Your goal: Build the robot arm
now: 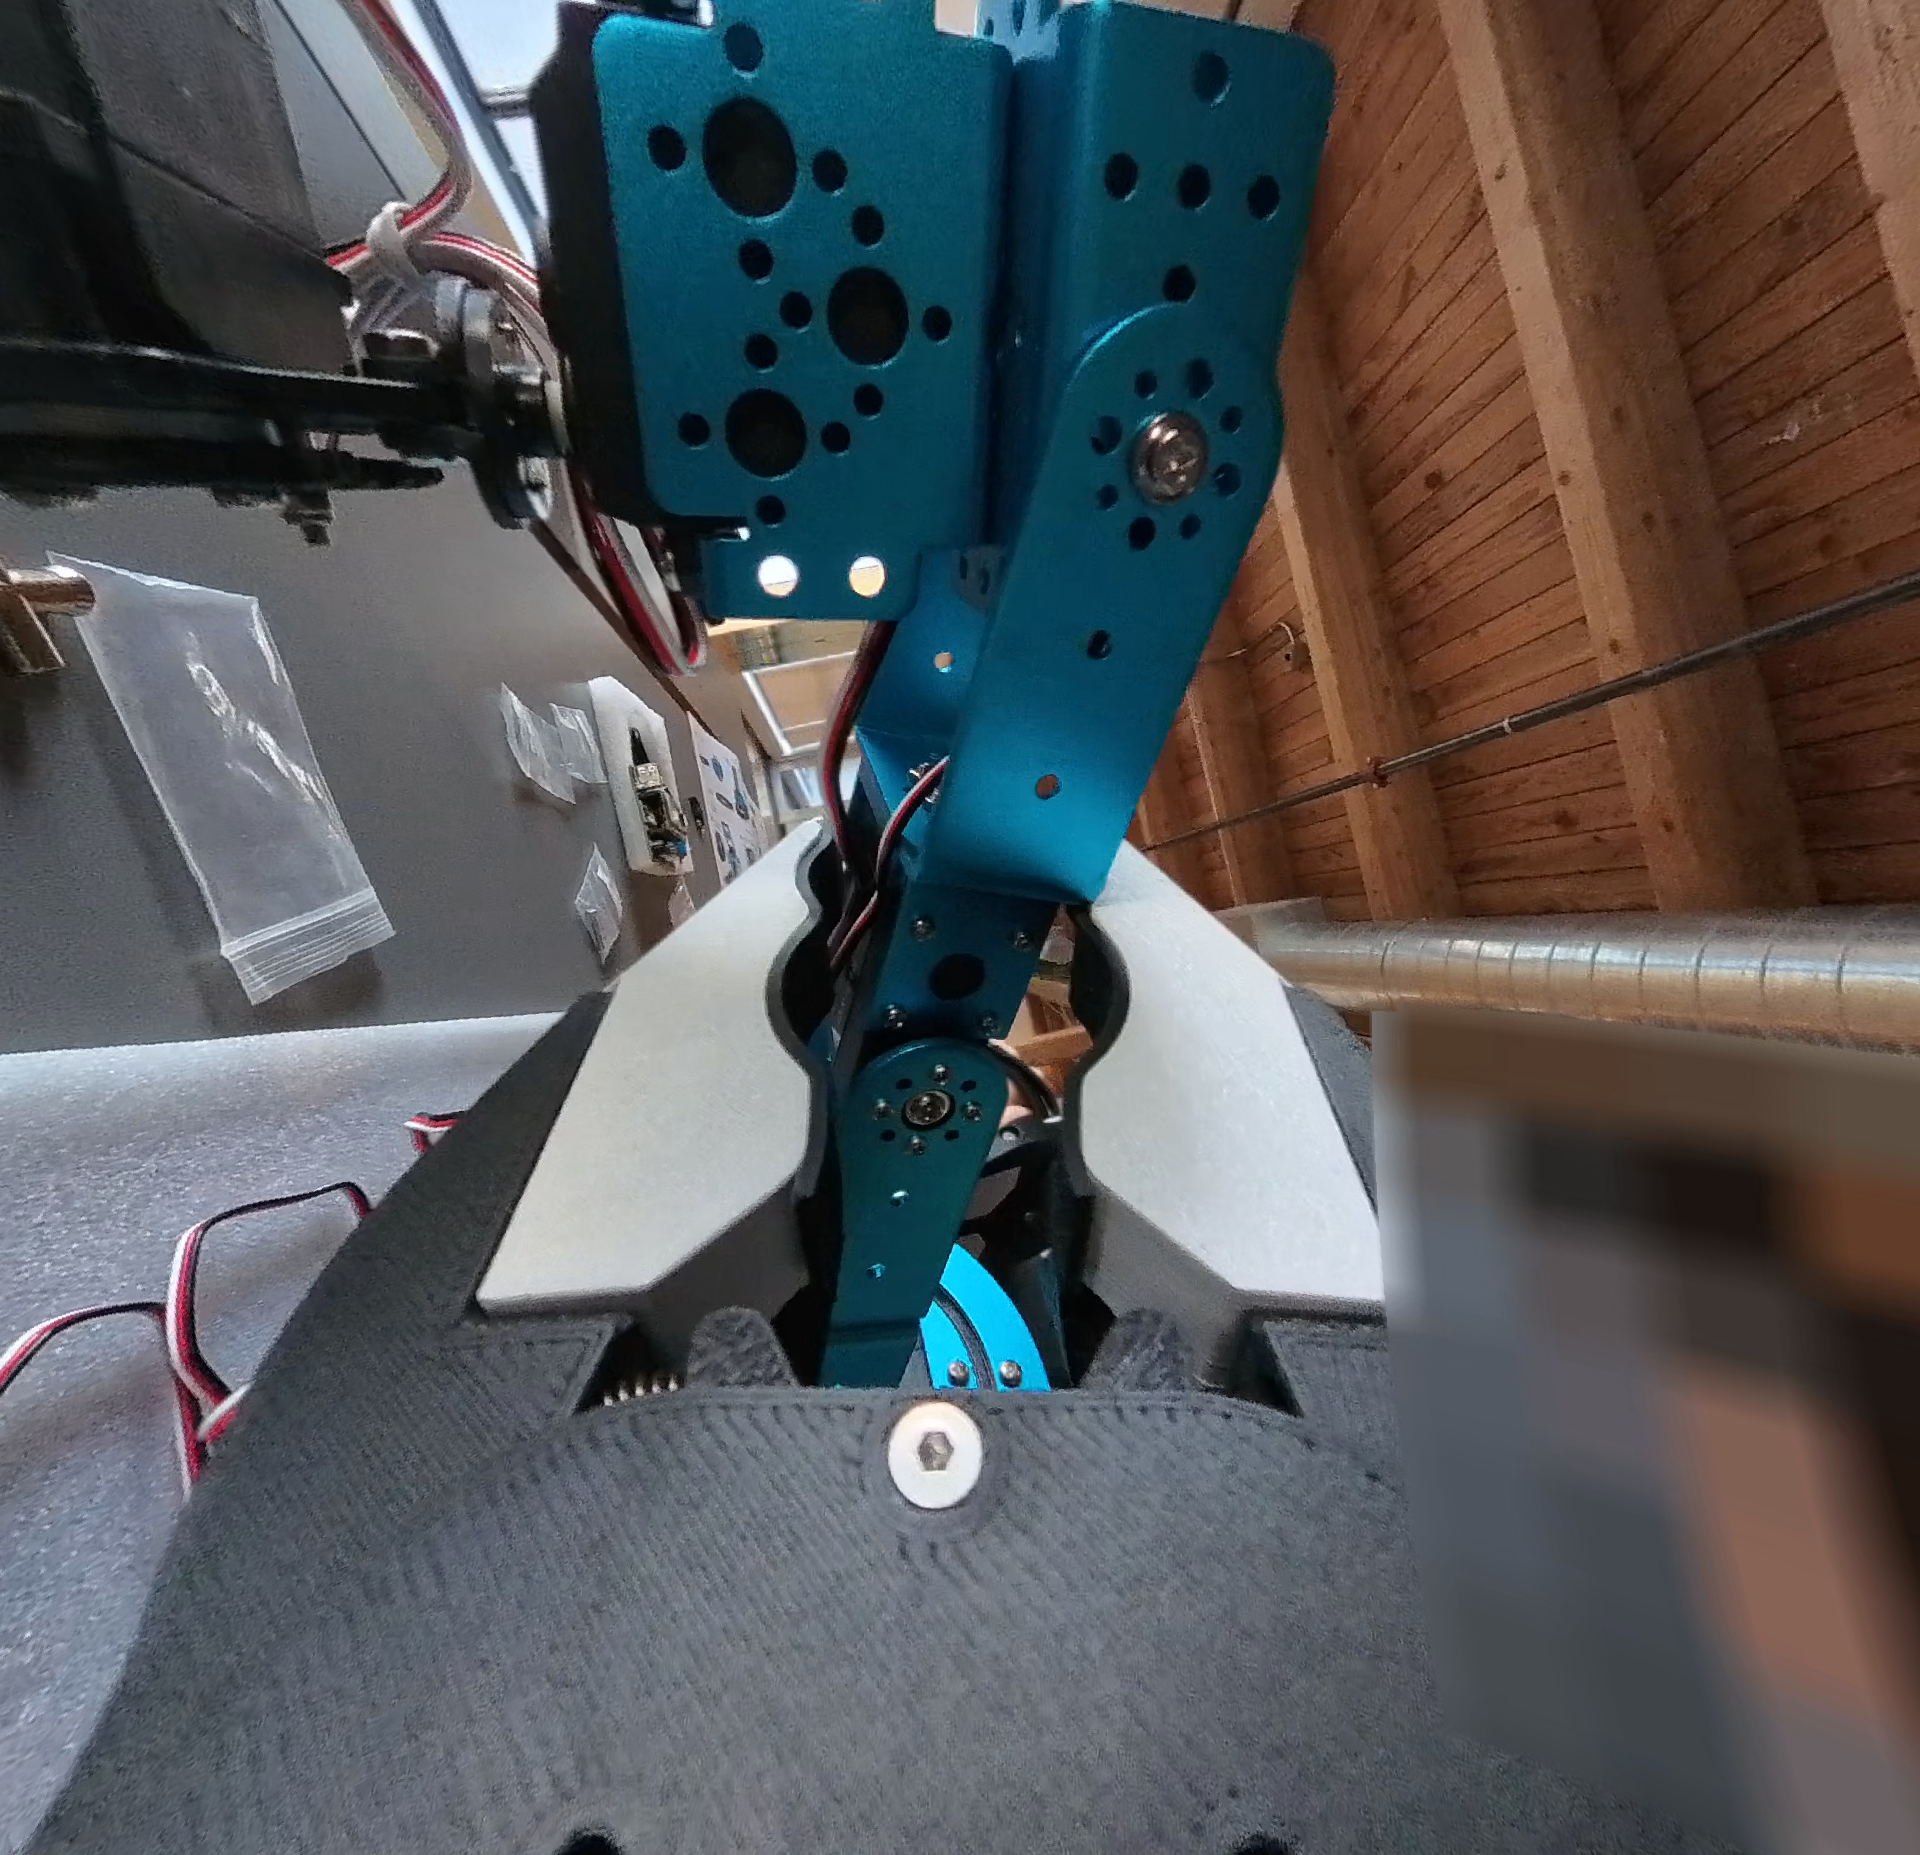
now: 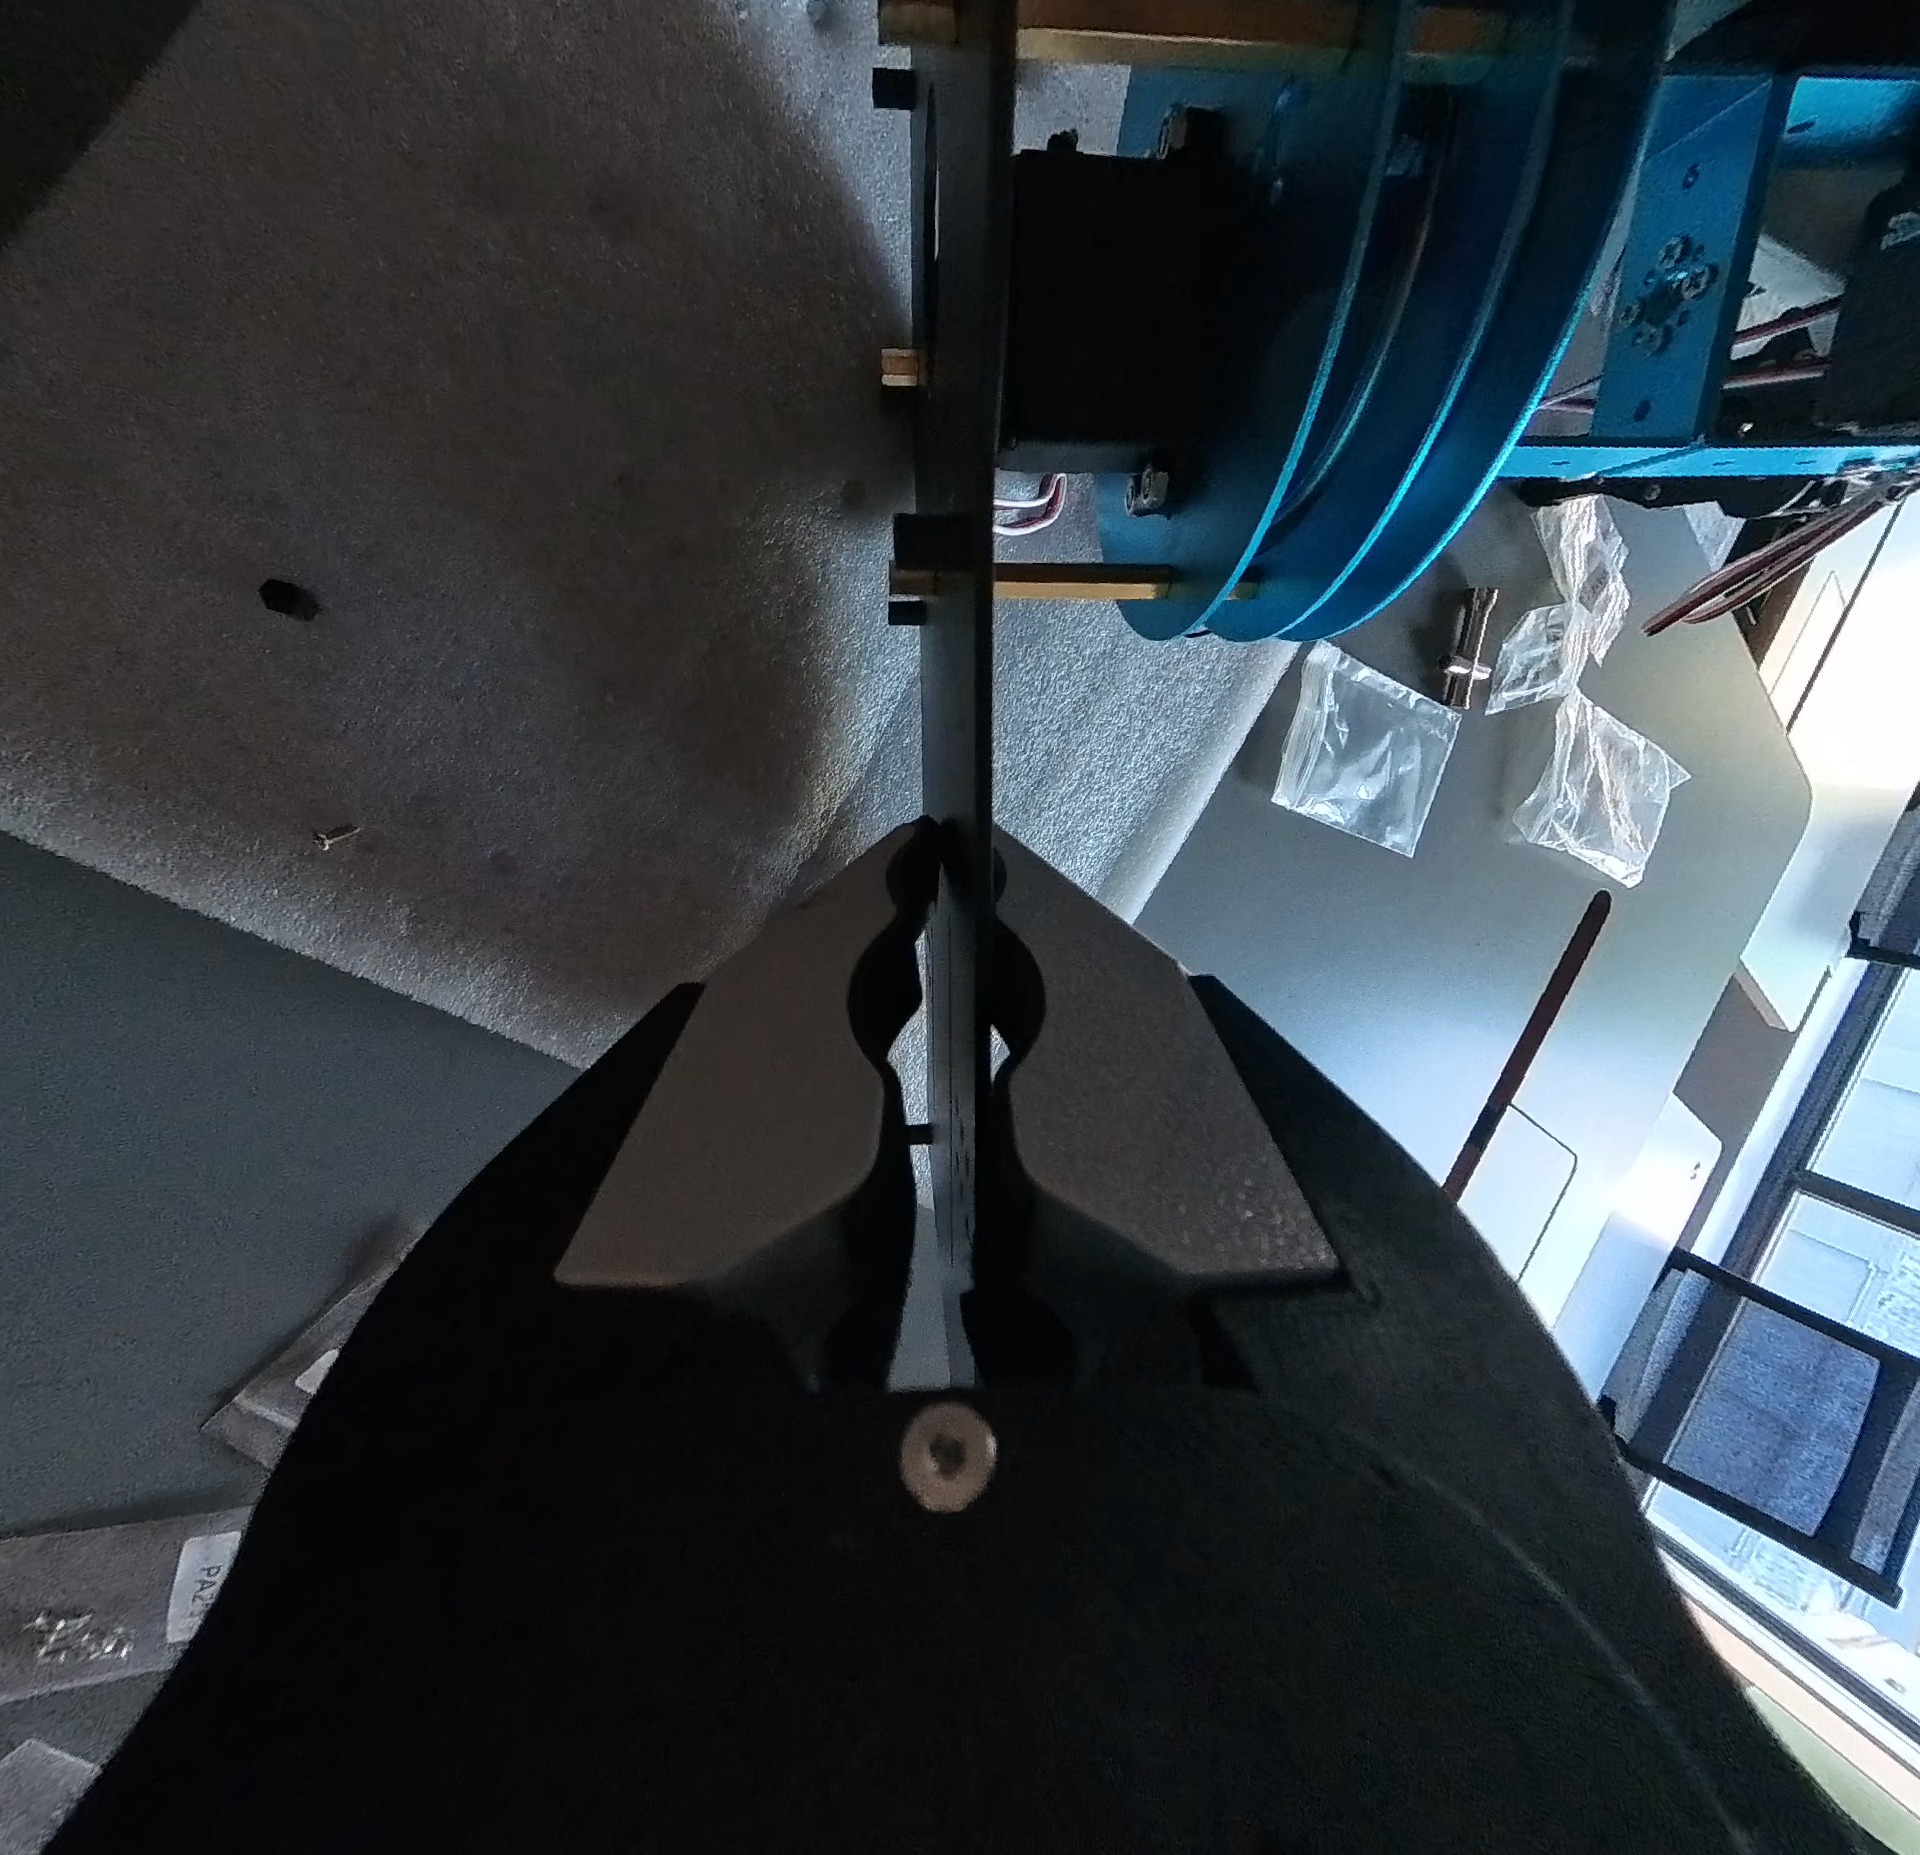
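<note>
1. In the left wrist view, we see our left gripper (image 1: 940,984) clamped on the blue robot arm (image 1: 1029,579), a small kit arm of perforated anodised brackets. Its grey fingers (image 1: 665,1130) press the lower bracket from both sides.
2. Above the fingers, the blue robot arm rises through a round joint with a silver screw (image 1: 1169,451) to a wide plate full of holes.
3. Red, white and black servo wires (image 1: 862,870) run down the blue robot arm, just beside the held bracket.
4. Left of the blue robot arm, a clear plastic bag (image 1: 234,766) lies on the grey tabletop (image 1: 436,662), and more small bags and a printed sheet lie farther back.
5. Below that, a loose servo lead (image 1: 187,1317) lies on the grey foam sheet (image 1: 156,1130), near the left finger.
6. Right of the blue robot arm we see wooden wall boards (image 1: 1662,455) and a silver duct (image 1: 1610,964).
7. In the right wrist view, our right gripper (image 2: 961,849) is closed on a thin black base plate (image 2: 961,455), seen edge-on and running straight up from between the fingers.
8. Right of the black base plate, brass standoffs (image 2: 1174,29) join it to blue round discs (image 2: 1382,371), with a black servo (image 2: 1132,288) between them.
9. Left of the black base plate lies the grey foam sheet (image 2: 468,455).
10. Beyond the discs, clear bags of hardware (image 2: 1361,756) lie on the grey tabletop (image 2: 1351,932).
</note>
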